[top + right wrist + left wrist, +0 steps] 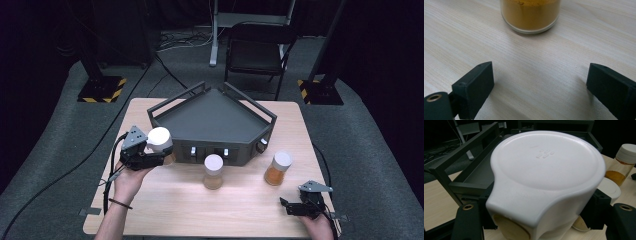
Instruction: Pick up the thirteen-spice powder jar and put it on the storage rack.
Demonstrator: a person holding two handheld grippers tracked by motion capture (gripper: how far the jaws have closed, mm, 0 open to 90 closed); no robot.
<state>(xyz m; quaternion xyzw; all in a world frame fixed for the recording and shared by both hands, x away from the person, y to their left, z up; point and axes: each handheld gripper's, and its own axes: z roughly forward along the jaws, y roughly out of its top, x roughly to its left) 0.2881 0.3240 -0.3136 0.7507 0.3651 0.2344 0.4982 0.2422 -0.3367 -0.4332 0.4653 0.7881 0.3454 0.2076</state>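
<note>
High view: a dark angular tray (212, 117) sits at the table's (240, 205) far side. Off the tray's front-left corner, the left gripper (150, 152) clamps a white-capped spice jar (159, 140) around its body. Being glass, it is probably rigid, smooth and breakable; a grip below the cap seems safest. Well in front of the tray's right end, the right gripper (290, 206) rests with jaws wide, empty.

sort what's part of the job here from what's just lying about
In the job:
- left gripper, shut on a white-capped jar
- dark corner tray
- two jars on the table
- right gripper, open

Lying about:
- chair
- floor cables
</note>
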